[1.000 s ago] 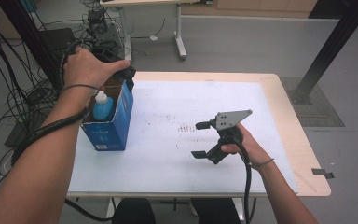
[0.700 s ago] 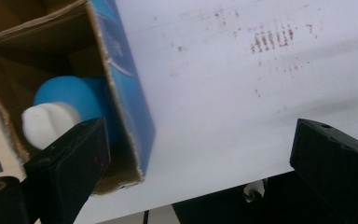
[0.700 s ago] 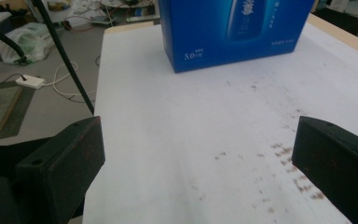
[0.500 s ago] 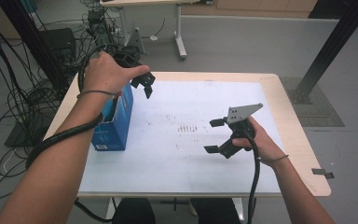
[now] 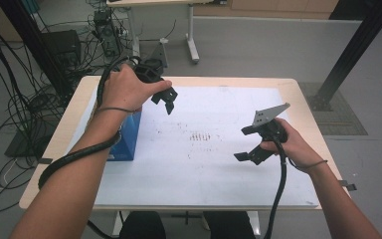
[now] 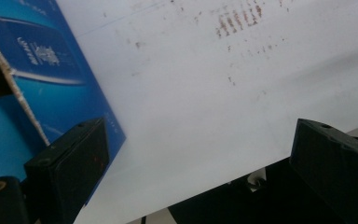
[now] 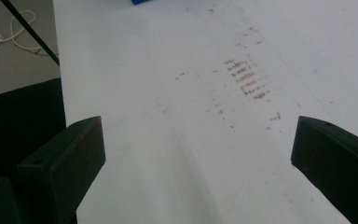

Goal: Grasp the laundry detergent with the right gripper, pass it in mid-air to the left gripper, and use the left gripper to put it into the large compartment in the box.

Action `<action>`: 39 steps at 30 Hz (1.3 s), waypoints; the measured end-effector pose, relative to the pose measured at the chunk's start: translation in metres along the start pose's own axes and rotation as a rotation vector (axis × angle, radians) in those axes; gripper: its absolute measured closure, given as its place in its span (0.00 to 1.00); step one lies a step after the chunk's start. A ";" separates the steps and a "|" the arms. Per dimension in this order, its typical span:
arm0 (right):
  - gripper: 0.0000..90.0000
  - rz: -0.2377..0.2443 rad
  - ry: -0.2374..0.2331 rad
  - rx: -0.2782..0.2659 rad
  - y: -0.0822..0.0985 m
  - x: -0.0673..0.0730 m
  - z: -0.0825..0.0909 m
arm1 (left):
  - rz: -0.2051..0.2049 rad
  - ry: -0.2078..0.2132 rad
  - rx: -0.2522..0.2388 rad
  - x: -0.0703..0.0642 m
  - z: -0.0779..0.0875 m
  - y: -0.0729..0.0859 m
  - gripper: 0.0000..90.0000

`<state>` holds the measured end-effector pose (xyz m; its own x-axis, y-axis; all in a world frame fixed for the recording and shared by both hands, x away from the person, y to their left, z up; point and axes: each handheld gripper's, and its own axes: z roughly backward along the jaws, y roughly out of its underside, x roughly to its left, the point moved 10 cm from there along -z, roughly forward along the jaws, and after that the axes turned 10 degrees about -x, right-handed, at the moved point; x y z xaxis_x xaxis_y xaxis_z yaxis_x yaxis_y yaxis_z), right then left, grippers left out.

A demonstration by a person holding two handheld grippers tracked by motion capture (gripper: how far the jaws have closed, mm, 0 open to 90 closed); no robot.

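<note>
A: Report the left gripper's (image 5: 165, 99) position and jaw condition.

B: In the high view it is held above the table (image 5: 298, 104), just right of the blue box (image 5: 127, 137), at the far-left part of the white sheet (image 5: 209, 169). The jaws stand wide apart with nothing between them. The left gripper view confirms this: the two black jaws are spread, with bare sheet showing in the gap.

A: Locate the box.

B: It stands at the left edge of the sheet, under the left forearm in the high view. In the left gripper view the box (image 6: 42, 70) lies at upper left, its open torn cardboard edge visible. Something light blue sits inside; what it is cannot be told. The left-hand jaw overlaps the box wall in that view; contact cannot be confirmed.

A: Report the right gripper (image 5: 247, 144).

B: It is held over the right half of the sheet, well apart from the box, the grey plate on top. Jaws are spread and empty. The right gripper view shows them wide apart over the sheet, with brown marks (image 7: 247, 77) ahead.

A: Where are the marks on the sheet?

B: Near its centre, between the two grippers.
</note>
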<state>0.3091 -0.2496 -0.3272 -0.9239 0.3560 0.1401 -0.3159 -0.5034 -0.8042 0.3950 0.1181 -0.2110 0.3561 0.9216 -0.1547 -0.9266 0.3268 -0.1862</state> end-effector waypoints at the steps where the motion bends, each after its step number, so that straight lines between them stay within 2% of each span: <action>1: 0.03 -0.004 0.003 0.007 0.000 0.000 0.001 | -0.006 0.001 0.004 -0.003 -0.003 0.000 0.06; 7: 0.04 -0.023 0.022 0.051 -0.002 -0.002 0.010 | -0.043 0.004 0.024 -0.016 -0.012 -0.001 0.06; 12: 0.04 -0.035 0.039 0.064 -0.002 -0.003 0.016 | -0.058 0.012 0.030 -0.023 -0.017 0.000 0.06; 21: 0.04 -0.048 0.043 0.088 -0.003 -0.002 0.017 | -0.071 0.008 0.024 -0.032 -0.024 0.005 0.06; 29: 0.04 -0.053 0.041 0.101 -0.006 -0.002 0.014 | -0.079 0.012 0.028 -0.034 -0.034 0.009 0.06; 39: 0.04 -0.052 0.045 0.120 -0.010 -0.002 0.013 | -0.085 0.017 0.058 -0.034 -0.051 0.014 0.06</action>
<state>0.3109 -0.2553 -0.3119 -0.8958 0.4180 0.1512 -0.3890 -0.5726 -0.7216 0.3758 0.0807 -0.2575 0.4354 0.8864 -0.1571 -0.8981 0.4157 -0.1434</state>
